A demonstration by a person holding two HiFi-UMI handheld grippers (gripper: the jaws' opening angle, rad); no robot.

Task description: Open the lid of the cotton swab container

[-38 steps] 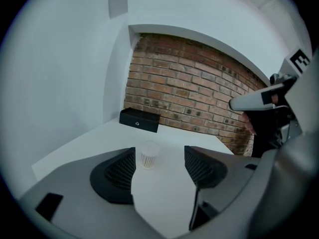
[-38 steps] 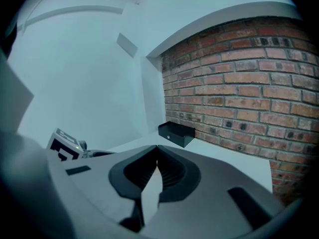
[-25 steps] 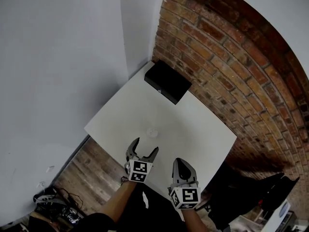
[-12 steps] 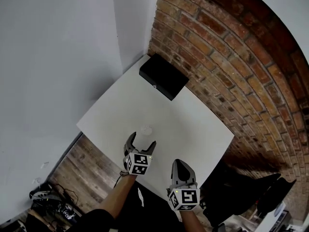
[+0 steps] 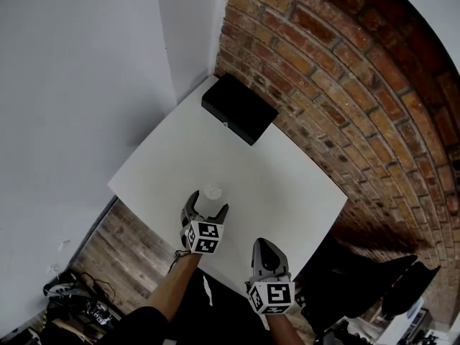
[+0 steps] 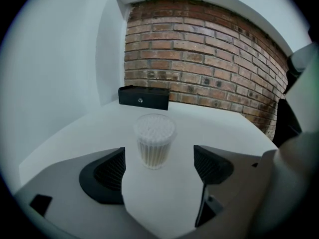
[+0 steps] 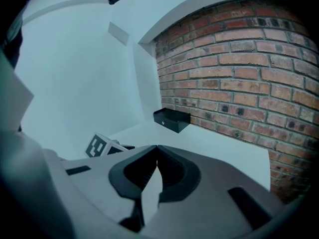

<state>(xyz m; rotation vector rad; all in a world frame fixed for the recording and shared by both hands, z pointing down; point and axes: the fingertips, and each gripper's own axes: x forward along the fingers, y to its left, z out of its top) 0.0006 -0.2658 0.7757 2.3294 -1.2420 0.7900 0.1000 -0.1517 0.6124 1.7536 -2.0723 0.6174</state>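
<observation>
The cotton swab container (image 5: 212,192) is a small clear tub packed with white swabs, its lid on, standing upright near the white table's (image 5: 287,185) front edge. My left gripper (image 5: 206,210) is open, and its jaws have just been opening to their widest. In the left gripper view the container (image 6: 155,141) stands between and slightly ahead of the two black pads (image 6: 112,169), touching neither. My right gripper (image 5: 264,245) hovers over the table's front edge to the right, shut with nothing in it. The right gripper view shows its jaws (image 7: 157,156) pressed together.
A black box (image 5: 239,108) sits at the table's far corner against the brick wall (image 5: 345,70). White walls bound the left side. Wooden floor (image 5: 140,243) lies below the table's left edge, with cables (image 5: 79,300) at the bottom left.
My left gripper has moved forward and down, so its fingertips now flank the container. The right gripper has shifted only slightly and stays shut.
</observation>
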